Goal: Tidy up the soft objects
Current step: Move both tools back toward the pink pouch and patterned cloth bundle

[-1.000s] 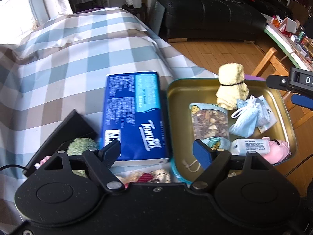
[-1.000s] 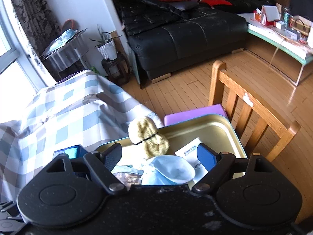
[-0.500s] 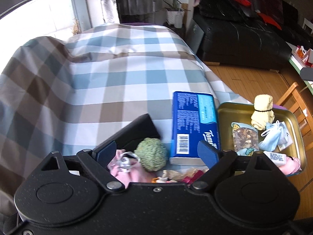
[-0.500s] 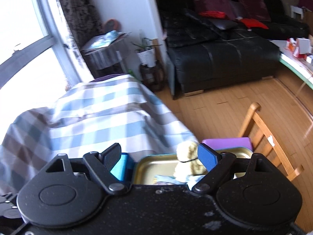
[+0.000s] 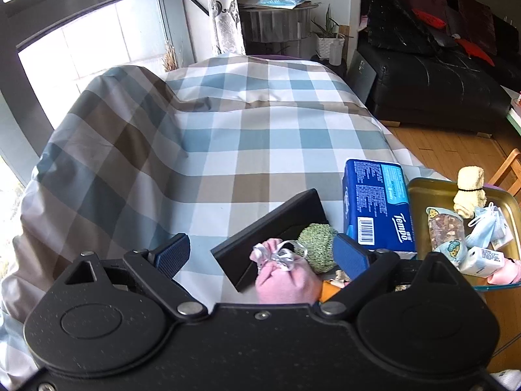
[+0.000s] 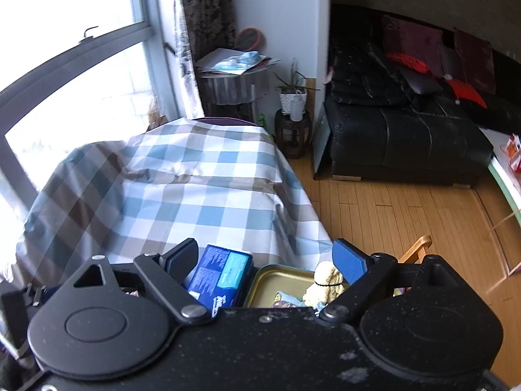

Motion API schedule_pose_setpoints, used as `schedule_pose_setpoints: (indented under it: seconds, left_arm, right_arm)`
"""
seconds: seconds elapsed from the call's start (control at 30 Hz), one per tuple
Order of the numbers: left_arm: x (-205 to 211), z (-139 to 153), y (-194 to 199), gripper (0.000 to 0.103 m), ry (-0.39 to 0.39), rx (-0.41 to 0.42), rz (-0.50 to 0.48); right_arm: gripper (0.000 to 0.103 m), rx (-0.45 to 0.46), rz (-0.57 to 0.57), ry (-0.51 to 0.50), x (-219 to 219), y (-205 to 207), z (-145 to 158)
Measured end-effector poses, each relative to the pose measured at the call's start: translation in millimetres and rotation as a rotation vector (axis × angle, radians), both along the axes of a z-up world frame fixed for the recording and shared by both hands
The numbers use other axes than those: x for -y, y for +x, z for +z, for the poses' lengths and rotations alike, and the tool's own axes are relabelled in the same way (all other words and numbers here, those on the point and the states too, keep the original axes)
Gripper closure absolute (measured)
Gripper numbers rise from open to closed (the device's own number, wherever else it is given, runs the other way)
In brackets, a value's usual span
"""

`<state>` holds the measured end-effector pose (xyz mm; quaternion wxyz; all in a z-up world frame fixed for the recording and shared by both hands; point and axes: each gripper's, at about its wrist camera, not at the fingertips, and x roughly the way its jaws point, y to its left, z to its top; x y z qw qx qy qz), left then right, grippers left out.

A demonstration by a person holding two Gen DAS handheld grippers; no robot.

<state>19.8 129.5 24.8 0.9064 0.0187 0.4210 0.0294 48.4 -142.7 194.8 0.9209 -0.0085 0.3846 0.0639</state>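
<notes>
In the left wrist view my left gripper (image 5: 262, 252) is open and empty, above a black box (image 5: 270, 228) holding a pink pouch (image 5: 286, 280) with a silver ribbon and a green knitted ball (image 5: 317, 242). To the right lie a blue Tempo tissue pack (image 5: 377, 203) and a gold tray (image 5: 423, 192) with a cream rolled cloth (image 5: 470, 187), a snack bag (image 5: 446, 228), a blue mask (image 5: 485, 228) and a pink item (image 5: 508, 272). My right gripper (image 6: 265, 260) is open and empty, raised over the tissue pack (image 6: 221, 275), tray (image 6: 280, 280) and cream cloth (image 6: 325, 283).
A checked cloth (image 5: 228, 150) covers the table. A wooden chair (image 6: 418, 247) stands by the tray at the table's right edge. A black sofa (image 6: 407, 130), a plant stand (image 6: 293, 123) and a window (image 5: 81, 49) lie beyond.
Both grippers have pulled back and up from the tray and swung left. The left view now centres on the black box with the pink pouch and green ball. Both stay open.
</notes>
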Motion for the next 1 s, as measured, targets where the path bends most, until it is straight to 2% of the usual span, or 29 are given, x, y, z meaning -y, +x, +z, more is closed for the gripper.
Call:
schedule_pose_setpoints:
  seconds: [0.13, 0.2, 0.37, 0.53, 0.63, 0.83, 0.9, 1.0]
  left_arm:
    - [-3.4, 5.3, -2.0, 0.009, 0.013, 0.037, 0.008]
    - [-3.5, 4.5, -1.5, 0.004, 0.025, 0.044, 0.006]
    - [-6.2, -7.6, 2.1, 0.004, 0.028, 0.036, 0.008]
    - [-11.8, -29.7, 12.3, 0.004, 0.004, -0.027, -0.018]
    - [-17.8, -43.9, 18.5, 0.004, -0.014, -0.061, -0.011]
    - [-31.3, -63.0, 30.1, 0.004, -0.047, -0.095, -0.033]
    - [-36.3, -67.0, 35.4, 0.004, -0.053, -0.098, -0.034]
    - [-42.0, -73.7, 43.0, 0.004, -0.059, -0.098, -0.035]
  right_arm:
    - [0.011, -0.013, 0.042, -0.009, -11.9, -21.5, 14.0]
    - [0.011, -0.022, 0.050, -0.008, -17.6, -30.6, 16.3]
    - [0.010, -0.053, 0.056, -0.026, -37.1, -52.7, 0.6]
    - [0.010, -0.061, 0.029, 0.012, -64.5, -74.6, -47.2]
    - [0.010, -0.059, -0.060, 0.089, -75.3, -83.7, -90.4]
    - [0.010, -0.173, -0.263, 0.246, -88.1, -89.0, -187.3]
    - [0.010, -0.190, -0.275, 0.214, -99.9, -89.5, -209.0]
    - [0.010, -0.154, -0.218, 0.087, -127.9, -90.6, -227.9]
